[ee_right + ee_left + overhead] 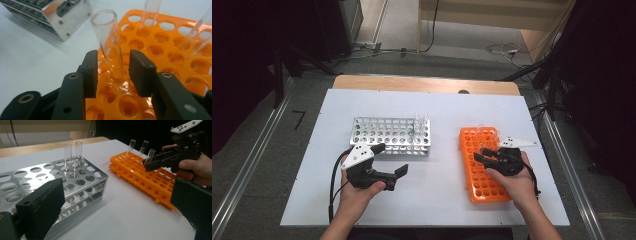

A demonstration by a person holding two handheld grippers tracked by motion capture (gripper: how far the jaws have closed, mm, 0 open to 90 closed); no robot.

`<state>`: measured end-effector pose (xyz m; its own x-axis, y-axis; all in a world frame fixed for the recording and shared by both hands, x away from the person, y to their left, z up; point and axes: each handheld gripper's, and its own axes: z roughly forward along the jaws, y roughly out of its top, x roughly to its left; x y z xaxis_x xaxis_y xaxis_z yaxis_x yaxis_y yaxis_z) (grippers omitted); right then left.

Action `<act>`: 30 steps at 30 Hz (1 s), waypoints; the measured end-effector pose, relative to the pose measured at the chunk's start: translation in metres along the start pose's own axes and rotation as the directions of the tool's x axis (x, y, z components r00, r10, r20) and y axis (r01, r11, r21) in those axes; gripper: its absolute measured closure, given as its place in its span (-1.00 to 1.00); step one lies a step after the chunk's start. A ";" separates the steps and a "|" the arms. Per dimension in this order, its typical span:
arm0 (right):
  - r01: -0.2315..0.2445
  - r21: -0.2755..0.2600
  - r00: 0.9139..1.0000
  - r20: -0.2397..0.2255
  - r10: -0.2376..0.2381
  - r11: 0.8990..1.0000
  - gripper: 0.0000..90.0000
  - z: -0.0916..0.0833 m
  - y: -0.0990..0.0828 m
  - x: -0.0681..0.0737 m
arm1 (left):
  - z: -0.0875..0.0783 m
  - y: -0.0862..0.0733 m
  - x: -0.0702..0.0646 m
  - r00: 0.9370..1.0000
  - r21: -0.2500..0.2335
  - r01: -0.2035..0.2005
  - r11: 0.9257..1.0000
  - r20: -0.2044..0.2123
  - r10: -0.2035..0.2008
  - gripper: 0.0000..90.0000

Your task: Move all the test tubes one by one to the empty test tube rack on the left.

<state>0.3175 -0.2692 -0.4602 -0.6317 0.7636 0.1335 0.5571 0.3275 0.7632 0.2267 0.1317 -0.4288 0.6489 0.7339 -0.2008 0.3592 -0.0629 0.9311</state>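
An orange tube rack (482, 185) lies on the right of the white table and holds three clear glass tubes at its far end. My right gripper (113, 72) stands with its jaws on either side of the nearest tube (110, 37), which sits upright in a hole. A narrow gap shows on each side of the glass. From the left gripper view, the right gripper (148, 164) is at that tube (150, 155). My left gripper (390, 161) hovers open in front of the metal rack (387, 135), with nothing between its jaws.
The metal rack (82, 177) holds two upright glass tubes (73, 152) at its right end. Two more tubes (137, 146) stand in the orange rack (150, 182) behind the one between the jaws. A strip of bare white table (437, 170) separates the racks.
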 end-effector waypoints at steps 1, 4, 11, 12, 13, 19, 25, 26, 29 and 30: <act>-0.001 0.004 1.000 0.008 0.001 1.000 0.32 0.001 0.000 0.000 | 0.000 0.000 0.000 1.000 0.001 -0.001 1.000 -0.002 0.001 -1.00; 0.015 0.017 1.000 0.026 -0.015 1.000 0.38 0.003 0.001 0.002 | 0.001 -0.001 -0.002 1.000 0.006 -0.005 1.000 0.002 0.005 -1.00; 0.041 0.027 0.998 0.055 -0.042 0.999 0.50 0.005 0.002 0.005 | 0.004 -0.001 -0.003 1.000 0.011 -0.003 1.000 0.004 0.003 -1.00; 0.046 0.026 0.997 0.059 -0.047 0.999 0.53 0.005 0.002 0.005 | 0.004 -0.001 -0.003 1.000 0.012 -0.004 1.000 0.003 0.004 -1.00; 0.048 0.027 0.997 0.064 -0.050 0.998 0.57 0.005 0.003 0.006 | 0.004 -0.001 -0.003 1.000 0.011 -0.004 1.000 0.005 0.004 -1.00; 0.056 0.024 0.995 0.086 -0.058 0.998 0.63 0.006 0.002 0.008 | 0.004 -0.001 -0.003 1.000 0.013 -0.004 1.000 0.005 0.004 -1.00; 0.040 -0.013 0.997 0.074 -0.038 0.999 0.63 0.002 0.001 0.006 | 0.003 -0.001 -0.004 1.000 0.009 -0.005 1.000 0.006 0.005 -1.00; 0.038 -0.019 0.997 0.071 -0.036 0.999 0.63 0.001 0.002 0.006 | 0.003 -0.001 -0.004 1.000 0.010 -0.008 1.000 0.006 0.008 -1.00; 0.037 -0.040 0.997 0.066 -0.035 0.998 0.63 -0.004 0.003 0.007 | 0.003 -0.001 -0.005 1.000 0.012 -0.012 1.000 0.007 0.012 -1.00; 0.044 -0.046 0.997 0.068 -0.041 0.998 0.63 -0.006 0.003 0.007 | 0.003 -0.001 -0.005 1.000 0.010 -0.014 1.000 0.006 0.014 -1.00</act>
<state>0.3115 -0.2656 -0.4531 -0.6163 0.7853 0.0589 0.5030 0.3350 0.7967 0.2251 0.1257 -0.4297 0.6581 0.7286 -0.1900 0.3573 -0.0800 0.9306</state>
